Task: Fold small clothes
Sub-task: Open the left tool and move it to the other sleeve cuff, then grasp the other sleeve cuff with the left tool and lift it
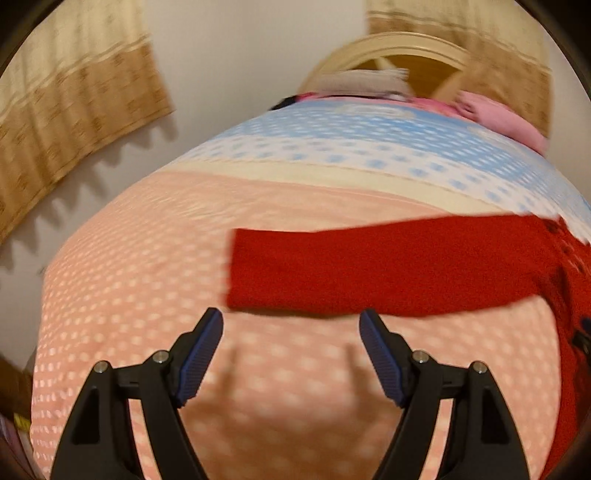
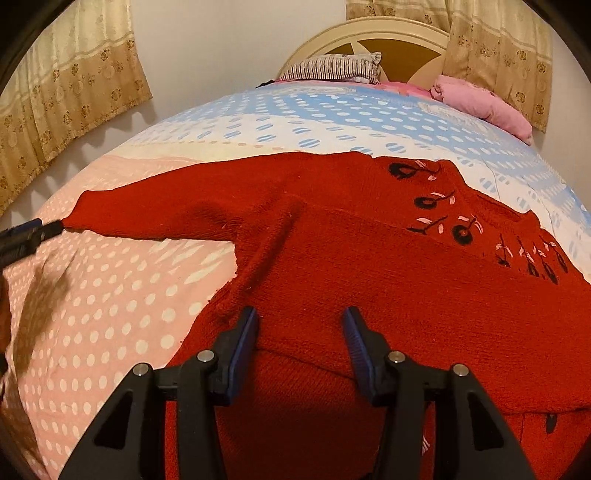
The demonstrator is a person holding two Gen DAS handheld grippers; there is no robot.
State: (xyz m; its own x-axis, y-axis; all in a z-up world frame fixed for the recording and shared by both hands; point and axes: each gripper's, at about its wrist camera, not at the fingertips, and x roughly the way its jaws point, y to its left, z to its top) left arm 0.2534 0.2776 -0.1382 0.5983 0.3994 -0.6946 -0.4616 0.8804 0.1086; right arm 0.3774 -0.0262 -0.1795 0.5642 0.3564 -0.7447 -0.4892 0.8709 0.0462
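A small red knitted sweater with black and pink embroidered flowers lies on the bed, one sleeve stretched out to the left. In the left wrist view the sleeve lies just ahead of my left gripper, which is open and empty a little short of the cuff. My right gripper is open above the sweater's body, near the armpit. The left gripper's tip shows at the cuff in the right wrist view.
The bed has a pink dotted sheet near me and a blue dotted part farther off. A striped pillow and a pink bundle lie by the headboard. Curtains hang on the wall.
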